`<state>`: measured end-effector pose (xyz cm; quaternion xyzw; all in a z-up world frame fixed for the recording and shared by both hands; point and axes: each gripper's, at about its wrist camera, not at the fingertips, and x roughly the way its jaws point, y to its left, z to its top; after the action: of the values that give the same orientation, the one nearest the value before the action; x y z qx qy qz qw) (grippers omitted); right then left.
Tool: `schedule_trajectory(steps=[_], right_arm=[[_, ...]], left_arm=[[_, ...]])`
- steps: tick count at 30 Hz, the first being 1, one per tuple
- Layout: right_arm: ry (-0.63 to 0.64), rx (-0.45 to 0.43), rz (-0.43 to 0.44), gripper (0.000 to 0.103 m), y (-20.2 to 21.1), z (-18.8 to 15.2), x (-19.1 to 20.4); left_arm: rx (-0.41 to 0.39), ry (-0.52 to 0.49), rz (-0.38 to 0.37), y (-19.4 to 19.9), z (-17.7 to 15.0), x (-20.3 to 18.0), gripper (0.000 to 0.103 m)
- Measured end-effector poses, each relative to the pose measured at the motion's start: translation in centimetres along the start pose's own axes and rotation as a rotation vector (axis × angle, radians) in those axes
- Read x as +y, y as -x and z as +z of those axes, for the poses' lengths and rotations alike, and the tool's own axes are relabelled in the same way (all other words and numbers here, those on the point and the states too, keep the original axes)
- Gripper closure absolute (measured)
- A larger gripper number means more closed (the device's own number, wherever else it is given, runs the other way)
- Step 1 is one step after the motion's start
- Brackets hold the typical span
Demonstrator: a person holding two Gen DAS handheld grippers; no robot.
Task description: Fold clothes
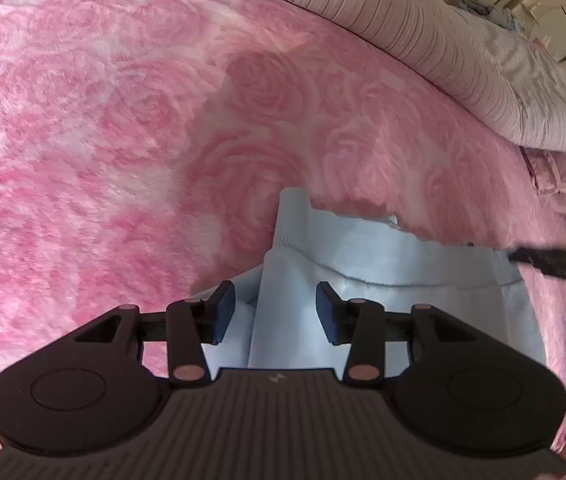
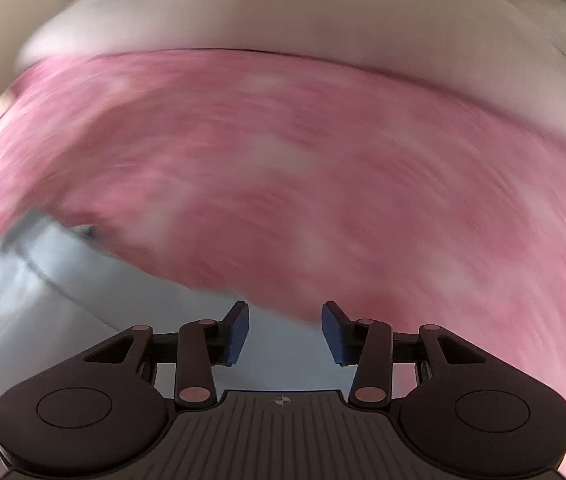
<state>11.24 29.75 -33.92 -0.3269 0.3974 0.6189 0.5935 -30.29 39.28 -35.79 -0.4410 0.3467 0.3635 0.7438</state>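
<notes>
Hovering over light blue garment (image 1: 383, 304) on pink rose blanket (image 1: 123, 140), left tongs (image 1: 277, 314) wide, right tongs (image 2: 285, 332) wide

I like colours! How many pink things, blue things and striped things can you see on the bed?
Pink: 1, the rose-patterned pink blanket
Light blue: 1, the light blue garment
Striped: 1, the striped white bedding
Total: 3

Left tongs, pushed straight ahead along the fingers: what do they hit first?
Probably the light blue garment: the open left tongs straddle a raised fold, with its ribbed band just ahead. Past that lies the pink rose blanket. Depth is uncertain through the fisheye.
</notes>
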Motion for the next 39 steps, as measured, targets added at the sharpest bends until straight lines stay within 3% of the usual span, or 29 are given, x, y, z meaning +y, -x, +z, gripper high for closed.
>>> schedule_trajectory(steps=[3,6,8,9,13,16,21,24,28,31,33,35,36,38,39], right_arm=[[-0.189,0.047,-0.030,0.058,1.8,-2.7,-4.1],[-0.294,0.041,-0.010,0.059,2.0,-4.6,-5.9],[-0.317,0.035,0.001,0.060,1.3,-4.9,-5.9],[-0.297,0.021,-0.005,0.088,1.4,-4.9,-5.7],[-0.235,-0.034,-0.034,0.094,2.0,-5.3,-5.0],[-0.241,-0.055,-0.063,0.093,1.4,-6.6,-5.0],[-0.230,-0.013,-0.165,0.059,0.9,-6.1,-4.3],[-0.258,-0.071,-0.199,0.059,4.2,-6.3,-3.9],[-0.281,-0.110,-0.209,0.059,9.3,-8.8,-1.9],[-0.195,-0.072,-0.154,0.059,10.5,-10.9,2.1],[-0.123,-0.022,-0.104,0.059,9.6,-12.4,5.1],[-0.054,0.039,-0.157,0.059,7.9,-14.3,6.9],[-0.043,0.060,-0.206,0.059,7.3,-15.3,6.9],[-0.131,0.040,-0.231,0.058,7.4,-17.5,4.8],[-0.233,0.026,-0.224,0.058,8.1,-18.1,3.3]], left_arm=[[-0.004,0.030,-0.018,-0.7,0.1,0.2,0.064],[-0.001,0.022,-0.023,-1.5,0.0,0.0,0.069],[-0.004,-0.033,-0.004,-2.1,-0.2,-0.6,0.101],[-0.020,-0.063,0.010,-2.0,-0.3,-0.9,0.102],[-0.093,-0.141,0.067,-1.5,-0.9,-1.5,0.102],[-0.094,-0.161,0.116,-2.5,-1.7,-1.3,0.096],[-0.100,-0.136,0.176,-1.5,-1.1,-2.0,0.085],[-0.137,-0.116,0.200,1.3,-1.8,-2.3,0.085],[-0.081,-0.142,0.094,3.2,-5.3,-3.7,0.085],[-0.039,-0.160,0.015,4.7,-7.8,-4.8,0.085],[-0.006,-0.181,0.034,4.1,-10.1,-4.8,0.086],[0.017,-0.178,0.089,3.4,-11.6,-3.7,0.091],[0.025,-0.173,0.111,3.4,-12.1,-2.9,0.099],[0.039,-0.160,0.123,3.9,-12.1,-1.9,0.100],[0.053,-0.153,0.122,4.2,-11.8,-1.6,0.100]])
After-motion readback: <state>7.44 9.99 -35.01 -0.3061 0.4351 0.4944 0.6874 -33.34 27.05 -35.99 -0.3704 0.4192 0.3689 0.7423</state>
